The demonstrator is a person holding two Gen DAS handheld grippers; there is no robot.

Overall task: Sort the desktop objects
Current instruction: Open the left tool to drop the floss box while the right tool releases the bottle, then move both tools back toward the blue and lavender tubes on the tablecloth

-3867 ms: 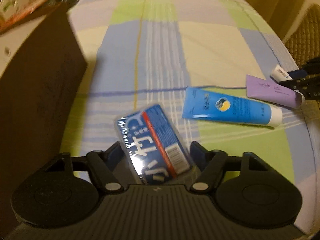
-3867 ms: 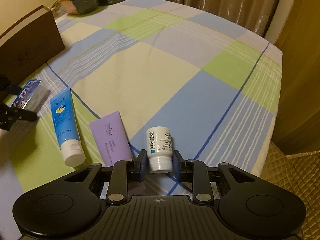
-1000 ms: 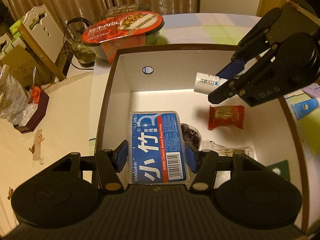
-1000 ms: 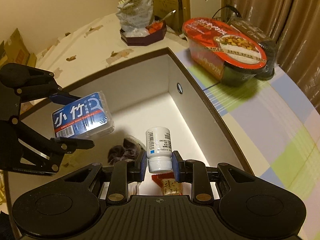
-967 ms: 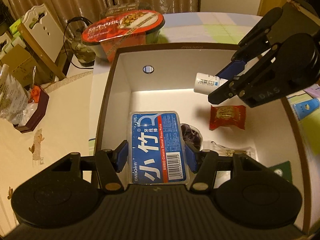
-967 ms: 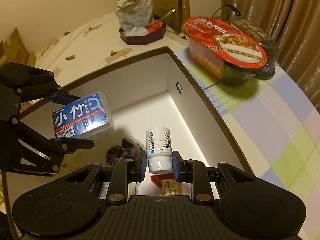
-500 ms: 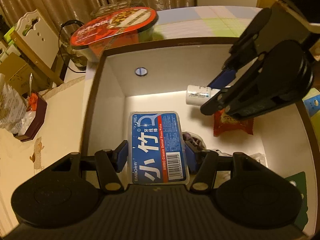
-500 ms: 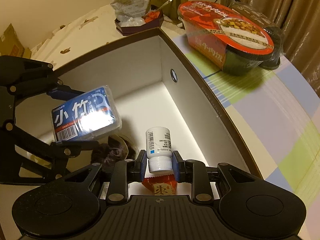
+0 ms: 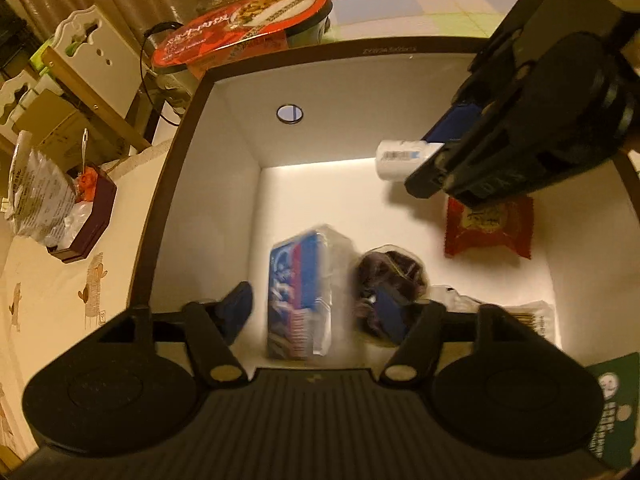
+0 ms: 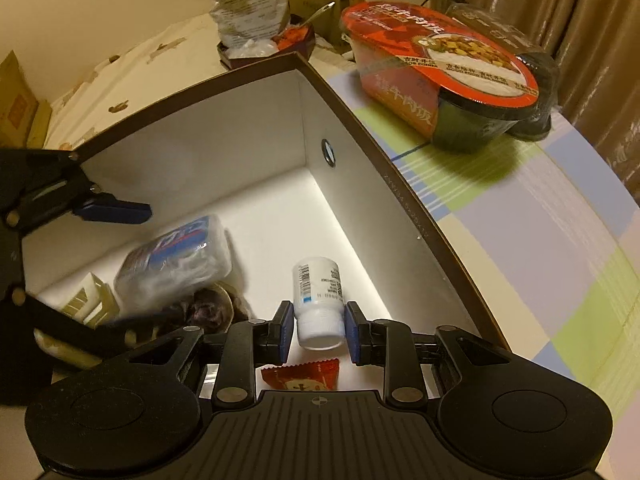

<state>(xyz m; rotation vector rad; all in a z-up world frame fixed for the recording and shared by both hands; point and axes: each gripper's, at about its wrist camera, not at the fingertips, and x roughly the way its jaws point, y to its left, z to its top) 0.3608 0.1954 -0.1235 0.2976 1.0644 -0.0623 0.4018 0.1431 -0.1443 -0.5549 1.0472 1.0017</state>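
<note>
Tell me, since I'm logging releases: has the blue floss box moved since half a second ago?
Yes. The blue floss box has left the open left gripper and dropped, blurred, toward the box floor, beside the dark purple packet.

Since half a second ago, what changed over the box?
The left gripper opened and let go of the blue floss pack, which is dropping, blurred, into the box. The right gripper stays shut on the white bottle; the red snack packet has not moved.
</note>
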